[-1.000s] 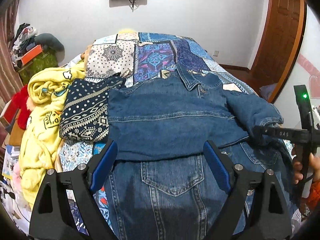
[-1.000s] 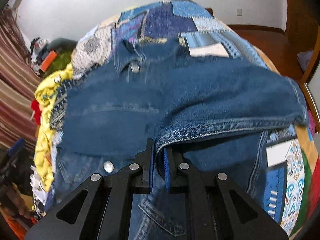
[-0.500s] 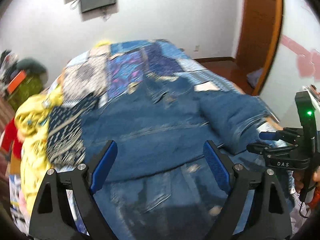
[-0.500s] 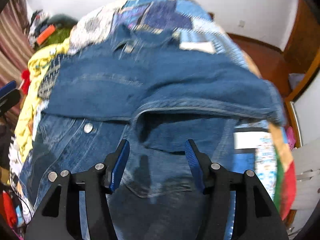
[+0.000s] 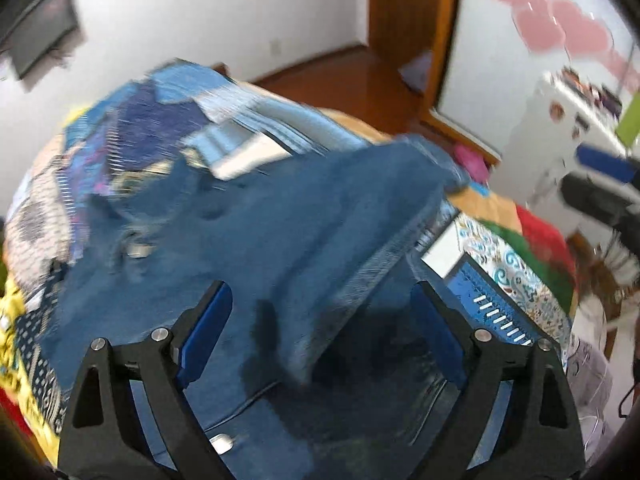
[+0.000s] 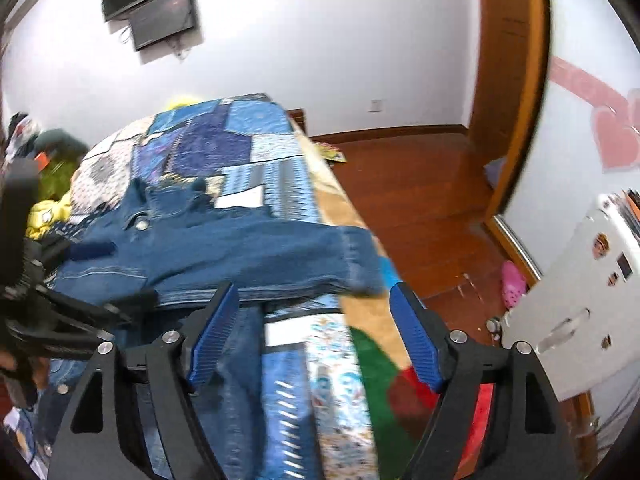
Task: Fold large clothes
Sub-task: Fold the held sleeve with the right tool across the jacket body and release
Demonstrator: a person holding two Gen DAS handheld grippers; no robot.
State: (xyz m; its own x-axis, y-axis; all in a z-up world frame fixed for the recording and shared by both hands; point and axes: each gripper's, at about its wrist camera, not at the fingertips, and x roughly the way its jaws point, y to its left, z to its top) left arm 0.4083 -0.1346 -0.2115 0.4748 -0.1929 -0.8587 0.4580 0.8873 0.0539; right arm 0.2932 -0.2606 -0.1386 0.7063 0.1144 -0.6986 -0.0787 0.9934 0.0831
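Both of our grippers are empty just now: the left gripper [image 5: 320, 336] has its jaws spread wide over the denim jacket [image 5: 248, 240] without pressing on it, and the right gripper [image 6: 310, 336] has its jaws opening, with only bedspread and a strip of denim seen between them and nothing pinched. Beyond the fingers, the jacket lies across the patchwork bedspread [image 6: 240, 148], collar toward the far wall, one sleeve [image 6: 280, 256] folded over the body with its cuff reaching toward the bed's edge. We judge this denim heavy and fairly stiff, so it should hold a crease and will not slip, yet thick seams will resist bending. We would take hold at the hem corners or the shoulder seams, not mid-panel.
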